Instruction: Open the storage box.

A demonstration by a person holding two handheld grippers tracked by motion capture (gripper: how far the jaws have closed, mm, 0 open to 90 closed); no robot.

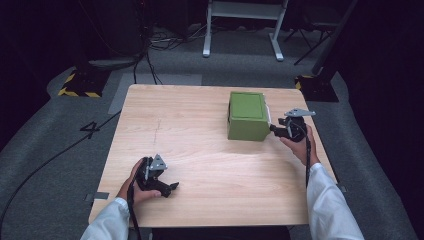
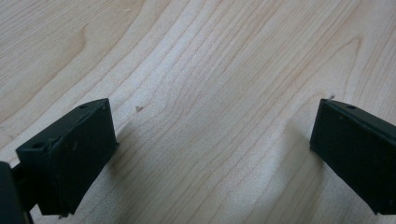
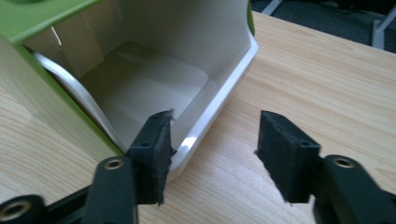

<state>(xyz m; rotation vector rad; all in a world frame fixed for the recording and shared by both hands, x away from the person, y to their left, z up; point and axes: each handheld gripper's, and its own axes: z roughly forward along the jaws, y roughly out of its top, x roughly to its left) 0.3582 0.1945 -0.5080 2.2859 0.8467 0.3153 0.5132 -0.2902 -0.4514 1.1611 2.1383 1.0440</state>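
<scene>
We see the green box point(image 1: 247, 116), square and smooth with a pale open inside, on the wood-grain tabletop point(image 1: 200, 150). Our right hand-held gripper point(image 3: 212, 154) sits at its open side, jaws apart around the white rim, unclamped. Well away from the box, our left hand-held gripper point(image 2: 212, 149) gapes over bare wood.

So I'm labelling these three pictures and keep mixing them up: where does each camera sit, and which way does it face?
High view: above the person's side, looking forward and down on the table; both forearms show, with the left tongs and right tongs.
Left gripper view: on the left tongs, facing down at bare wood; its two black jaws stand wide apart.
Right gripper view: on the right tongs, facing the green box and its open white inside.
Shared: the green box appears in the high and right gripper views.
</scene>
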